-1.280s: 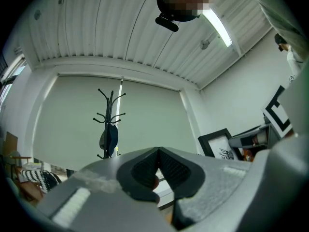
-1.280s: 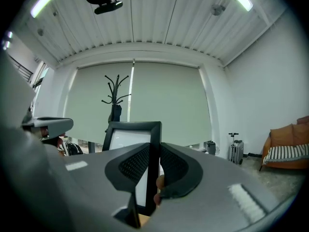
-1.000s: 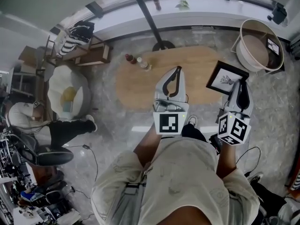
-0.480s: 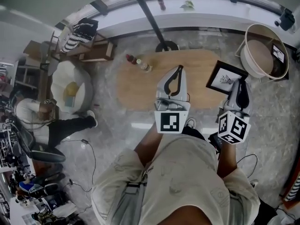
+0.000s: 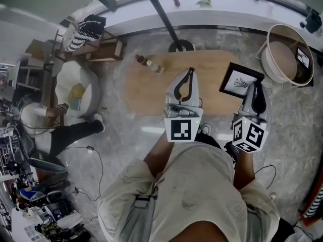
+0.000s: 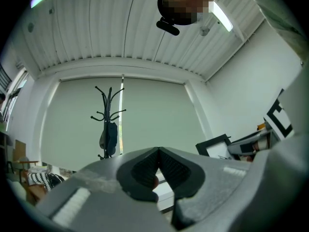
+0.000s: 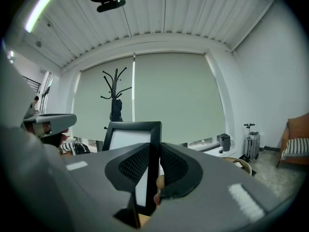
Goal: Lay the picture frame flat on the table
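Note:
The black picture frame point(image 5: 241, 79) with a white print stands at the right end of the oval wooden table point(image 5: 151, 92). My right gripper point(image 5: 254, 85) is shut on the frame's edge; in the right gripper view the upright frame point(image 7: 126, 141) has its right side bar clamped between the pads. My left gripper point(image 5: 190, 71) hovers over the middle of the table, shut and empty; in the left gripper view its tips point(image 6: 158, 151) meet, and the frame point(image 6: 215, 146) shows off to the right. The frame's foot is hidden by the jaws.
Small bottles point(image 5: 149, 64) stand at the table's far left. A coat stand's base point(image 5: 180, 46) sits behind the table, and a round tub point(image 5: 285, 54) lies at the far right. A white chair point(image 5: 74, 97) and a seated person point(image 5: 55, 130) are to the left.
The view has shifted slightly. The right gripper and the frame have edged a little up and left; the left gripper holds about the same place.

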Available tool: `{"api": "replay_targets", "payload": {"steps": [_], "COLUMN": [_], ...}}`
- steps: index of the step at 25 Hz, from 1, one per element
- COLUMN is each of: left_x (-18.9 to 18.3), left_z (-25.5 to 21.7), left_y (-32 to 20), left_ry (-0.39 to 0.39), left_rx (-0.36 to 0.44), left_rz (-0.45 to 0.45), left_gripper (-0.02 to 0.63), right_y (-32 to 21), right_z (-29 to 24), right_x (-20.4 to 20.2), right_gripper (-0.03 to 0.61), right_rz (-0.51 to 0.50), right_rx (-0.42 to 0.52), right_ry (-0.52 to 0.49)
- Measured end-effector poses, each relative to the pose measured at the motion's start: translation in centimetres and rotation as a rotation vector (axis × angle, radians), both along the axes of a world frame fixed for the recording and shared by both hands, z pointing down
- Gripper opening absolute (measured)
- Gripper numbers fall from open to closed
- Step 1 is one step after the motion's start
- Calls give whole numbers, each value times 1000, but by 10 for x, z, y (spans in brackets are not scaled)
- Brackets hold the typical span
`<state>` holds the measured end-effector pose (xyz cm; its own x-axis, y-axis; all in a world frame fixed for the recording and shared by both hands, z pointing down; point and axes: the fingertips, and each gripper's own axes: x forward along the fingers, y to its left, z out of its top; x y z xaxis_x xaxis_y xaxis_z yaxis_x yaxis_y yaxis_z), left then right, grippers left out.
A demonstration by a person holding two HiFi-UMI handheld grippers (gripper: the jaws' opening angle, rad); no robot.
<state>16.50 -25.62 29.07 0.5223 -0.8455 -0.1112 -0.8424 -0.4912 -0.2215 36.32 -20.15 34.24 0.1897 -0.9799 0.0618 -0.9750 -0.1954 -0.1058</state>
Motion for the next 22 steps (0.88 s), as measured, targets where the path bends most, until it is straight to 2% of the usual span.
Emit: {"api": "replay_targets", "payload": {"steps": [4, 8, 13, 16, 22], "left_x": [-10, -19, -35, -43, -72], "left_z": [5, 8, 15, 16, 23], "left_y": [-4, -15, -34, -44, -72], "left_ry": [53, 15, 40, 35, 63], "left_rx": [-9, 13, -21, 11, -20], "left_rz": [-15, -23, -49, -53, -96], "left_gripper": [5, 5, 5, 5, 5], "right_y": [-8, -23, -47, -62, -99], "right_z": [5, 9, 15, 23, 37], "right_x": [-8, -19, -34, -43, -73], "right_gripper": [69, 69, 69, 69, 69], "right_rz": [-14, -38, -61, -78, -130], "right_rx": [-5, -11, -31, -46, -95], "right_ry": [8, 13, 24, 31, 42]}}
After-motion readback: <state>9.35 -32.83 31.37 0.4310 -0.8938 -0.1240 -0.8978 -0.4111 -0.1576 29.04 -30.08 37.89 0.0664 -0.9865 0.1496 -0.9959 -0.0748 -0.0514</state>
